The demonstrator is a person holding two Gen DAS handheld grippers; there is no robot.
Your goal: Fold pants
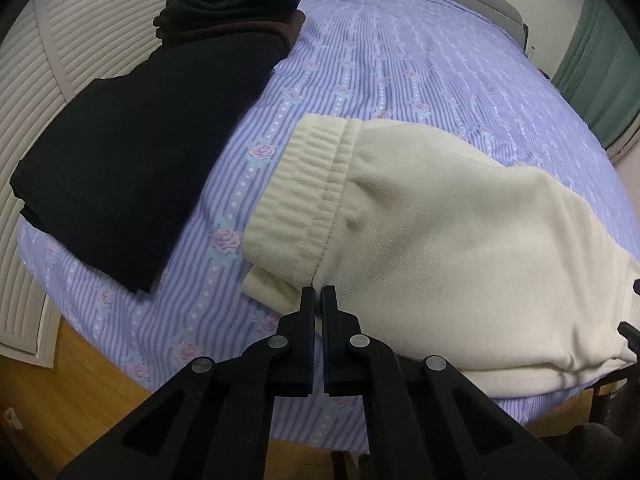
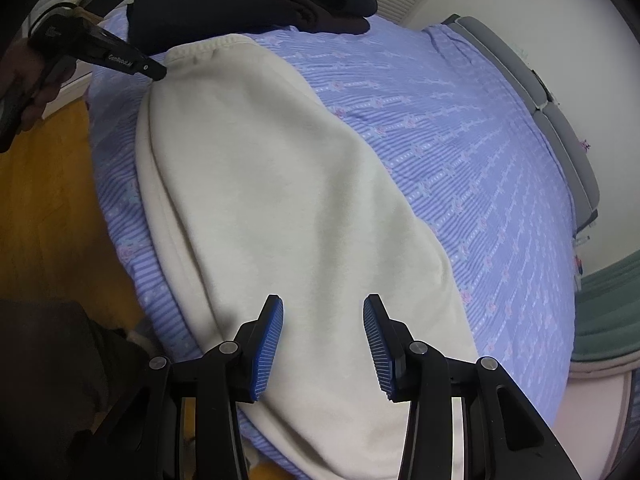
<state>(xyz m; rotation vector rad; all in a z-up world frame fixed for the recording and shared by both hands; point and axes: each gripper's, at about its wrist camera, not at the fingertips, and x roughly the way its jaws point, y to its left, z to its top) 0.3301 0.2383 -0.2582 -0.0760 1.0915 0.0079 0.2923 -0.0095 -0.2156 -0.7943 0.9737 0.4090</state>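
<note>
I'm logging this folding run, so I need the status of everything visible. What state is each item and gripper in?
Cream pants: lying flat along the bed's near edge, waistband toward the dark stack.
Left gripper: shut on the pants near the waistband.
Right gripper: open, over the pants, gripping nothing.
Dark clothes: folded and stacked at the bed's corner.
Bed: covered by a striped floral sheet.

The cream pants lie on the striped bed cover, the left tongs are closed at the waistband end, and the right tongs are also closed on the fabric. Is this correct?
Not entirely. The right tongs are open above the cream pants, gripping nothing, as the right wrist view shows. The rest holds: the pants lie on the striped bed cover, and the left tongs are closed at the waistband end.
</note>
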